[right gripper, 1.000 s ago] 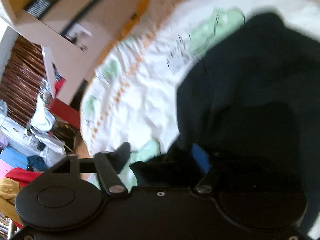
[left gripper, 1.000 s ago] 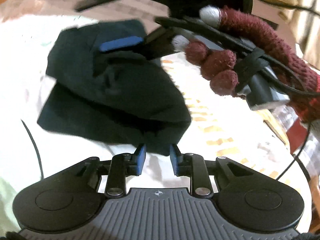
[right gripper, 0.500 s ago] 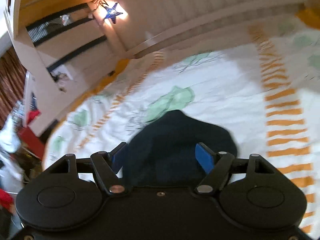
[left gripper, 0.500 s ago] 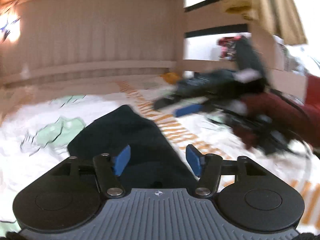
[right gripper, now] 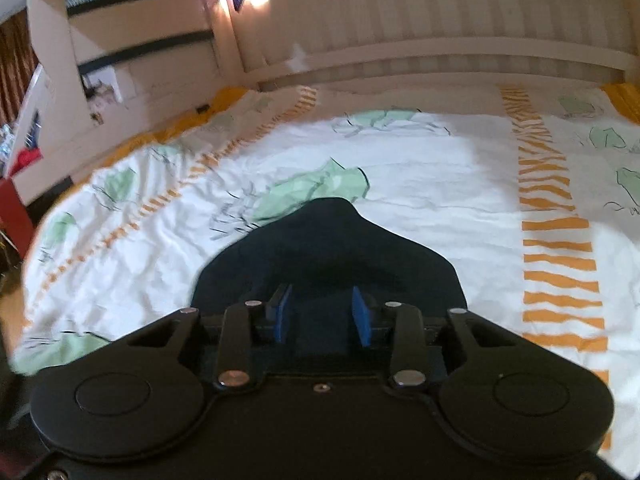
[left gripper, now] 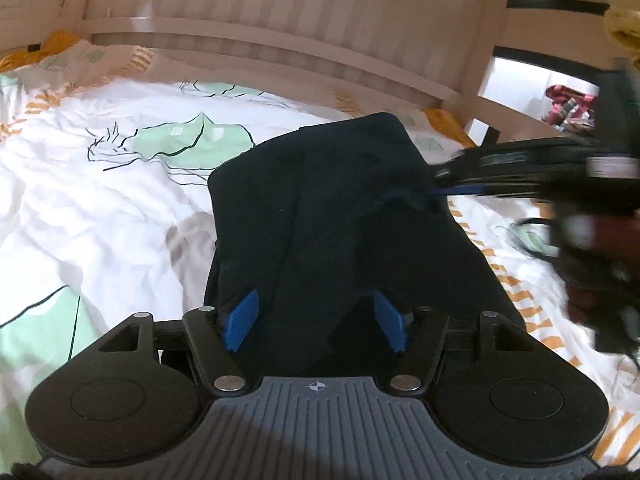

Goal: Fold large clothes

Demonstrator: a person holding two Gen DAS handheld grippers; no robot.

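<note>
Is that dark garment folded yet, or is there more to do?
Mostly done: the garment lies on the bedspread as a compact layered bundle. The left gripper and right gripper are open, holding nothing. Perhaps only smoothing is left.

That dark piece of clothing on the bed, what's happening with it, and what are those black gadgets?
A person is folding a dark navy garment on a bed covered with a white patterned bedsheet, holding a two-finger tool in each hand. The garment lies in a compact folded bundle. The left gripper is open with the cloth's near edge between its blue pads, gripping nothing. The right gripper is also open over the bundle; in the left view it appears blurred at the garment's far right edge.
</note>
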